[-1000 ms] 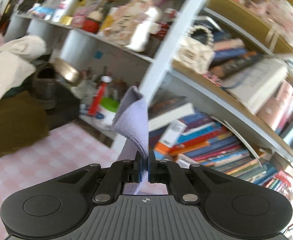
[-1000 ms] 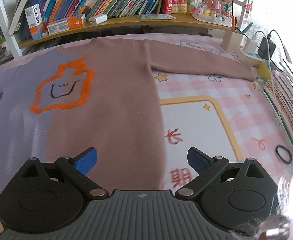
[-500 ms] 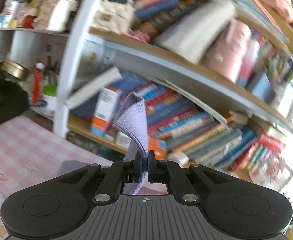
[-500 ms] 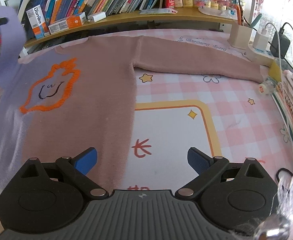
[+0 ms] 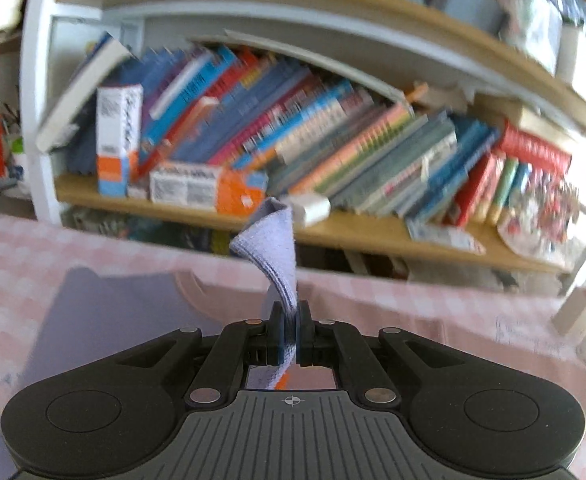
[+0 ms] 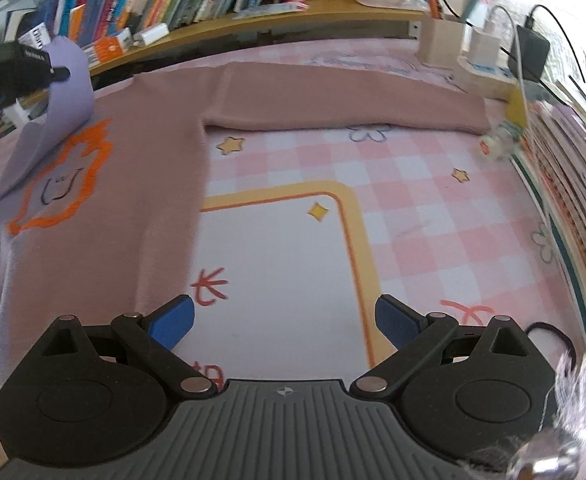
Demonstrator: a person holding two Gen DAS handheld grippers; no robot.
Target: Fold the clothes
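A sweater, half mauve and half lilac with an orange outlined figure on its chest, lies flat on the pink checked table cover. Its mauve sleeve stretches to the right. My left gripper is shut on the cuff of the lilac sleeve, which sticks up between the fingers. In the right wrist view that left gripper holds the lilac sleeve lifted over the sweater's left side, with a hand below it. My right gripper hangs open above the table mat, just right of the sweater's hem.
A wooden bookshelf full of slanting books runs along the back of the table. A charger and power strip stand at the far right, stacked books line the right edge, and a black hair tie lies near my right gripper.
My left gripper has swung right with the lilac cuff in it, carrying the sleeve over the sweater body. My right gripper has drifted right, off the sweater and over the mat.
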